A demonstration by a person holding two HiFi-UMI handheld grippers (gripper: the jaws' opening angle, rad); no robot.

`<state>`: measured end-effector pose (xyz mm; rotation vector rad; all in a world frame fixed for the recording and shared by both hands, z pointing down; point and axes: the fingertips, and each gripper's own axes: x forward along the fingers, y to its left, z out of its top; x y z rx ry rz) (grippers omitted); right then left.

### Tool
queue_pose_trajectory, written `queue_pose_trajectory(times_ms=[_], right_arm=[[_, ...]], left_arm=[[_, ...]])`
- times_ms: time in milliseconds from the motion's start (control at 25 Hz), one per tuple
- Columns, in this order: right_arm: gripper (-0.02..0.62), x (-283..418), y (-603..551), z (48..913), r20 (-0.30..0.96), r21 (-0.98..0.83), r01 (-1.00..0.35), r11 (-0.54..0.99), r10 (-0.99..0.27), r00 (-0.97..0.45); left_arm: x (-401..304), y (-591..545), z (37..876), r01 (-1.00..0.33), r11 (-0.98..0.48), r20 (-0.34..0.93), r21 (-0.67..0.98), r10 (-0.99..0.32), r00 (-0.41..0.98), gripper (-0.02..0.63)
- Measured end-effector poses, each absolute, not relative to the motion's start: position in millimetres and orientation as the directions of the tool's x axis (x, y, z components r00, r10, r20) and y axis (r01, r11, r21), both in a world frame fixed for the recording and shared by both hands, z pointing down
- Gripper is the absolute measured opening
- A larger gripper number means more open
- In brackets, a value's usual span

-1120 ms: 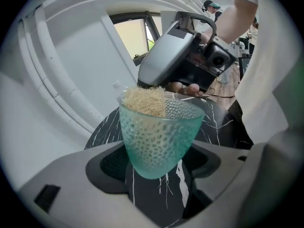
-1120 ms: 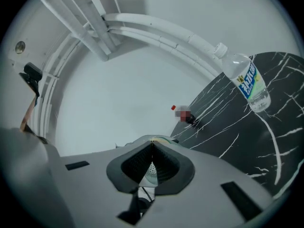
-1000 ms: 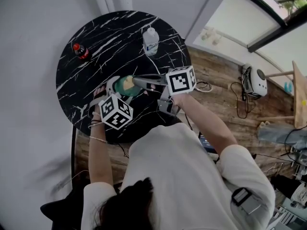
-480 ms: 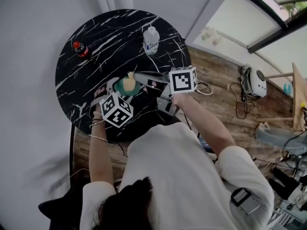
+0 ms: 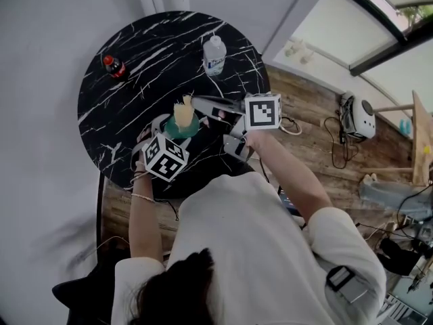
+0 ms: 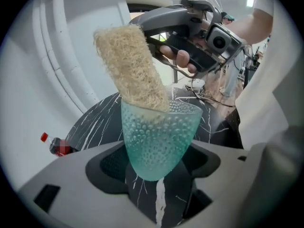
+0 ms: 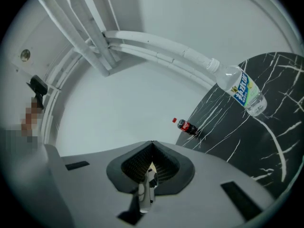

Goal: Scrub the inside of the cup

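Observation:
A teal, bubble-textured cup [image 6: 159, 137] [image 5: 181, 128] is held above the black marble table [image 5: 135, 59], with my left gripper [image 6: 154, 159] [image 5: 172, 133] shut on its lower part. A beige loofah sponge [image 6: 132, 68] [image 5: 183, 111] stands slanted in the cup, its lower end inside and most of it sticking out above the rim. My right gripper [image 5: 193, 102] [image 6: 145, 32] reaches in from the right and is shut on the sponge's top end. In the right gripper view the right gripper [image 7: 152, 143] shows closed jaws with only a pale sliver between them.
A small cola bottle [image 5: 114, 67] [image 7: 187, 126] stands at the table's far left and a clear water bottle [image 5: 214, 57] [image 7: 242, 90] at its far side. To the right, cables and a white device [image 5: 357, 116] lie on the wooden floor [image 5: 304, 147]. A white wall lies behind.
The cup has turned from tilted toward me to more upright, and the left gripper rolled with it. The sponge, deep in the cup before, now sticks up out of it. The right gripper shifted slightly right.

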<state>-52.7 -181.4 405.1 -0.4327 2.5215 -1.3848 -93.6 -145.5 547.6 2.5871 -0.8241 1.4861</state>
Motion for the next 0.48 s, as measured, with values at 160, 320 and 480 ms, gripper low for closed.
queue_pose_trajectory(times_ms=[160,320,480], right_arm=[[0.034,-49,-180,396,-0.103,-0.853,-0.103,0.511,-0.359,-0.928],[0.034,-41,-181,395,-0.132,-0.864,-0.08,0.496,-0.377,-0.917],[0.034,-28,-184,400,-0.104,-0.858,-0.125,0.498,-0.406,-0.908]], left_arm=[[-94,-145,549,-0.558,-0.82,0.785,-0.126,-0.426,0.449,0.348],[-104,-151,553,-0.668,-0.741,0.745,-0.076,-0.487,0.455,0.348],[-114,-151,557,-0.753,-0.656,0.708,0.053,-0.507,0.492,0.348]])
